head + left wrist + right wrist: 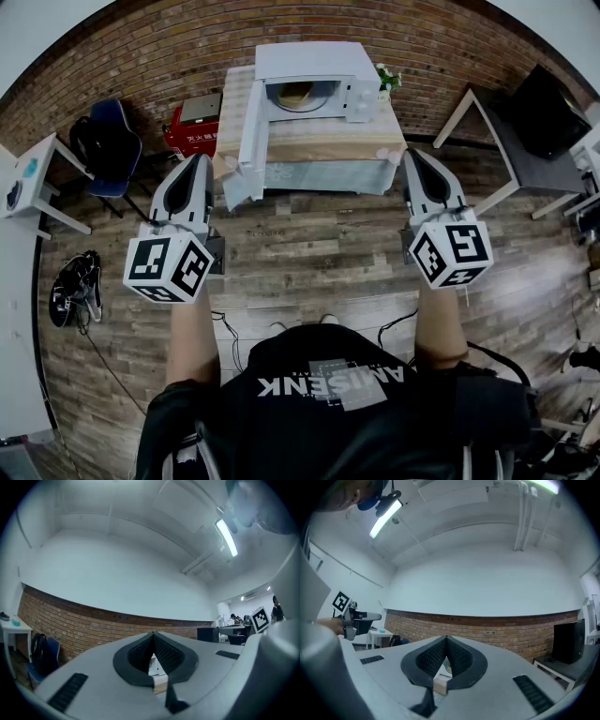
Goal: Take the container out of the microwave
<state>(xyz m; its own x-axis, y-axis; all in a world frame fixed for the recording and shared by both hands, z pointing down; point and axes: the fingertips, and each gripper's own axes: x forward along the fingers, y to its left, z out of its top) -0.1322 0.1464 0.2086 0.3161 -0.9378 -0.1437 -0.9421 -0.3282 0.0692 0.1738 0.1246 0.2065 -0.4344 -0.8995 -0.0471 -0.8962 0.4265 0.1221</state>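
A white microwave stands on a cloth-covered table against the brick wall. Its door hangs open to the left. Inside the cavity lies a tan container. My left gripper and right gripper are held side by side over the wooden floor, well short of the table and pointing at it. Both are shut with nothing between the jaws. In the left gripper view the left gripper shows its tips meeting. The right gripper looks the same in its own view.
A small plant stands on the table right of the microwave. A red box and a blue chair sit left of the table. A white side table is at far left, and a desk with a black monitor at right. Cables cross the floor.
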